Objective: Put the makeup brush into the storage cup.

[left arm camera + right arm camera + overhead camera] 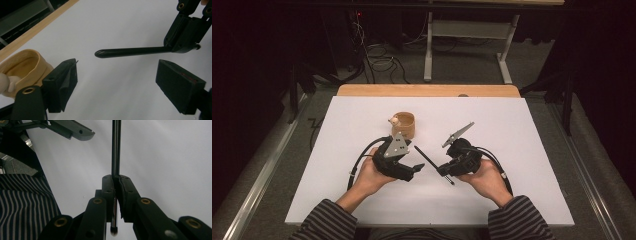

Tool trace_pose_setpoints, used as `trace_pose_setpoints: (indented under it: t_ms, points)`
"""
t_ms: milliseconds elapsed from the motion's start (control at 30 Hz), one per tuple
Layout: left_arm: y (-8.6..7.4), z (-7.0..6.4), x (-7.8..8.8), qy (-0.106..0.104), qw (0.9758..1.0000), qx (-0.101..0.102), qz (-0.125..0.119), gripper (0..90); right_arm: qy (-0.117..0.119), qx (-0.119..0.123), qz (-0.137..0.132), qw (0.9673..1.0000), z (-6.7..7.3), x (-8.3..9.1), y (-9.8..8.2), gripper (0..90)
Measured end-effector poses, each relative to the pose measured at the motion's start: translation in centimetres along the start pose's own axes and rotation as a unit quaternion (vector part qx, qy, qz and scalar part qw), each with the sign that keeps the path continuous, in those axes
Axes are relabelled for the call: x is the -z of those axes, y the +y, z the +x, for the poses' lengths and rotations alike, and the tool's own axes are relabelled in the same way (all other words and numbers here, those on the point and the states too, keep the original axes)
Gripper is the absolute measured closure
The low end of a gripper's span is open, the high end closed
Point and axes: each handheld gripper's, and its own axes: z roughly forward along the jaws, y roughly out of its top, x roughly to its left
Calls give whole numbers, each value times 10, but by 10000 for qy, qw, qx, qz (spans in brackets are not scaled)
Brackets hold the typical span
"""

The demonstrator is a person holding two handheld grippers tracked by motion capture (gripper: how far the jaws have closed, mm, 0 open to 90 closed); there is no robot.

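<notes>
White sheet covers my table under a dim room. Nearest me, my right tongs (443,171) are clamped on a slim black brush (426,157), its handle pointing far-left above the sheet, off the surface. My left tongs (414,169) stand apart, empty, just beside the handle tip. Farther off sits a tan cup (404,125). I judge a handover: left closes on the handle next.

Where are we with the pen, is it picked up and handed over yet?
Picked up: the right gripper is clamped on the black pen, which is off the white table. In hand: the pen's tip points at the left gripper, whose jaws stand open, not touching it. Left: any handover. The tan cup holds no pen.
</notes>
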Motion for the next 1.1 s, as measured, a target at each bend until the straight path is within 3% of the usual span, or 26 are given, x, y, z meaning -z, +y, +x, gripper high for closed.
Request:
trace_pose_setpoints:
  t_ms: [367, 467, 1100]
  points:
    - [1, -2, 0, 203, 9995, -243, 50, 187, 17, 93, 108, 9999, 3, 1, 10, 858]
    - [0, -5, -2, 376, 9982, -453, 145, 188, 24, 118, 172, 9998, 4, 1, 12, 858]
    - [-1, -16, -7, 581, 9932, -960, 296, 200, 89, 157, 493, 9986, 7, -9, 26, 857]
